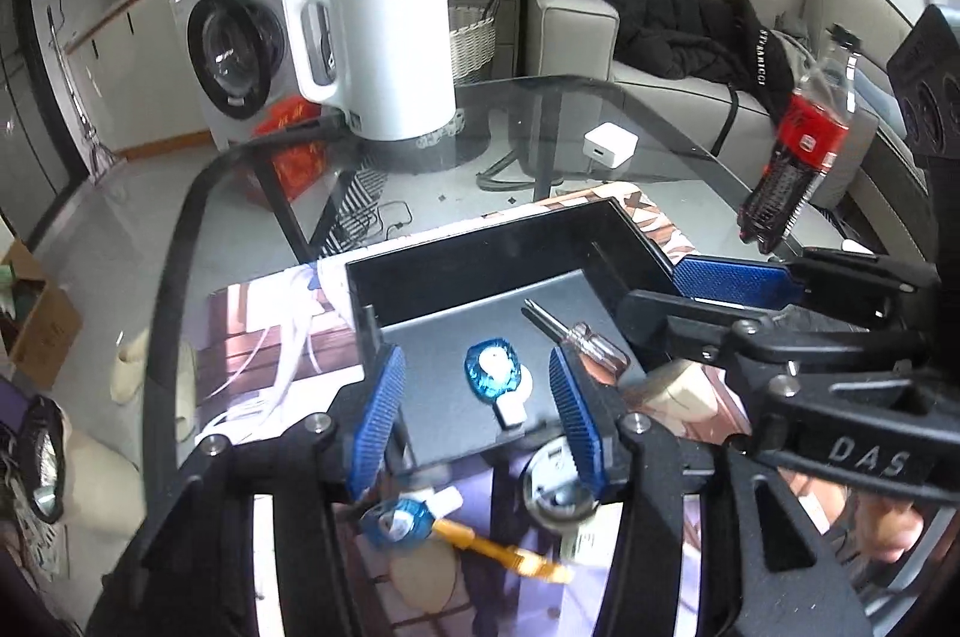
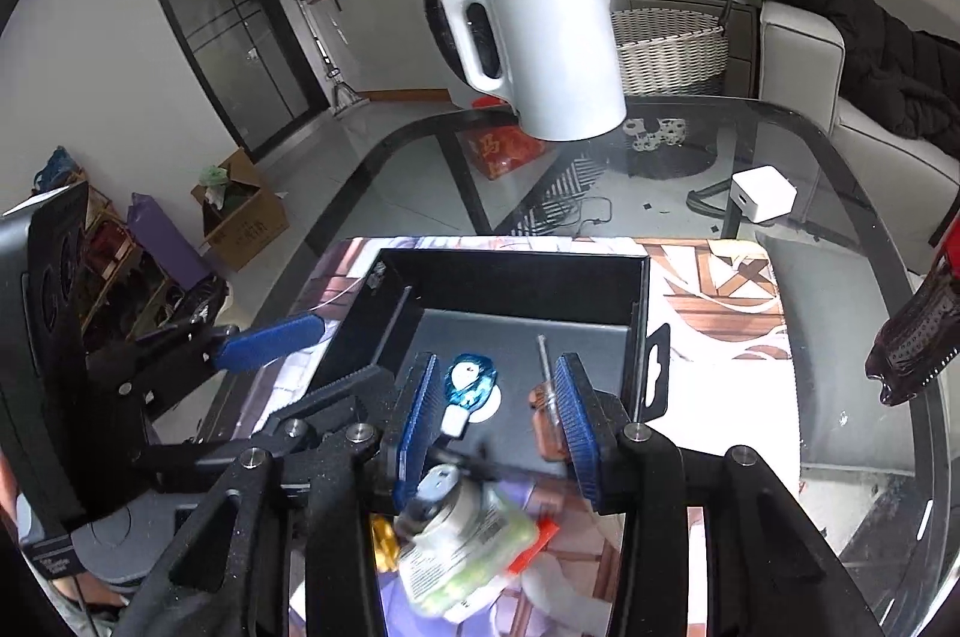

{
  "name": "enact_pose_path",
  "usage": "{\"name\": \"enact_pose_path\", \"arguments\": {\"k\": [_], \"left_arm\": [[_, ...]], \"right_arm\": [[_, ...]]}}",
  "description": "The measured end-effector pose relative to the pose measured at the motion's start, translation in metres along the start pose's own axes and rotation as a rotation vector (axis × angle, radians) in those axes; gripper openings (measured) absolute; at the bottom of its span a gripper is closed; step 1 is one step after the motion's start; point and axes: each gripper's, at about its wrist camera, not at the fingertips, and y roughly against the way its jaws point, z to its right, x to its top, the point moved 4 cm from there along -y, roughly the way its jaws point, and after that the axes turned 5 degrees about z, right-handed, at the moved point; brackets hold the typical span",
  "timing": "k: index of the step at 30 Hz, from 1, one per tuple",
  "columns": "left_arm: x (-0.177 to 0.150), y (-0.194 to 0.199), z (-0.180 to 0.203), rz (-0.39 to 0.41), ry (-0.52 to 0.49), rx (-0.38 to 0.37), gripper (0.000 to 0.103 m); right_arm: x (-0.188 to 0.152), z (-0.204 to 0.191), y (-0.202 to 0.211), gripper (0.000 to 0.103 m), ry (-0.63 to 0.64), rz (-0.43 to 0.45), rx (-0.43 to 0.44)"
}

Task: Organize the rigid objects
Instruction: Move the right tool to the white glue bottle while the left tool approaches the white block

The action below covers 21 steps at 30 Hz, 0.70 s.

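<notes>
A black tray [image 1: 498,241] [image 2: 516,277] sits on a printed mat [image 2: 714,289]. On its floor lie a blue correction-tape dispenser [image 1: 493,370] [image 2: 470,380] and a clear-handled screwdriver [image 1: 570,331] [image 2: 545,400]. My left gripper [image 1: 473,352] hovers open over the tray's near edge, and the dispenser shows between its fingers, untouched. My right gripper [image 2: 497,360] is open beside it, with the screwdriver handle partly hidden behind its right finger. Nothing is held. Under the grippers on the mat lie a second blue dispenser [image 1: 399,520], a yellow-orange item [image 1: 504,547] and a blurred labelled bottle [image 2: 462,535].
A white kettle [image 1: 384,49] [image 2: 540,49] stands at the far side of the glass table [image 2: 840,337]. A white charger cube [image 1: 609,145] [image 2: 762,199] lies right of it. A cola bottle [image 1: 804,151] leans at the right edge. A sofa, a washing machine and boxes surround the table.
</notes>
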Motion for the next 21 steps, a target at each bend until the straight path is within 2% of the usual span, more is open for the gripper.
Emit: {"name": "enact_pose_path", "arguments": {"k": [7,10,16,21], "left_arm": [[-0.026,0.025,-0.001,-0.021,-0.101,-0.01,0.053],[-0.05,0.029,0.002,-0.072,-0.159,-0.061,0.055],[-0.087,0.039,0.001,-0.134,-0.233,-0.106,0.056],[-0.111,0.044,0.0,-0.185,-0.286,-0.126,0.057]], "right_arm": [[-0.026,-0.005,0.016,0.044,0.024,-0.075,0.029],[-0.046,0.003,0.01,0.044,0.022,-0.13,0.013],[-0.082,0.024,-0.01,0.044,0.009,-0.25,-0.028],[-0.096,0.029,-0.02,0.044,-0.01,-0.294,-0.027]]}}
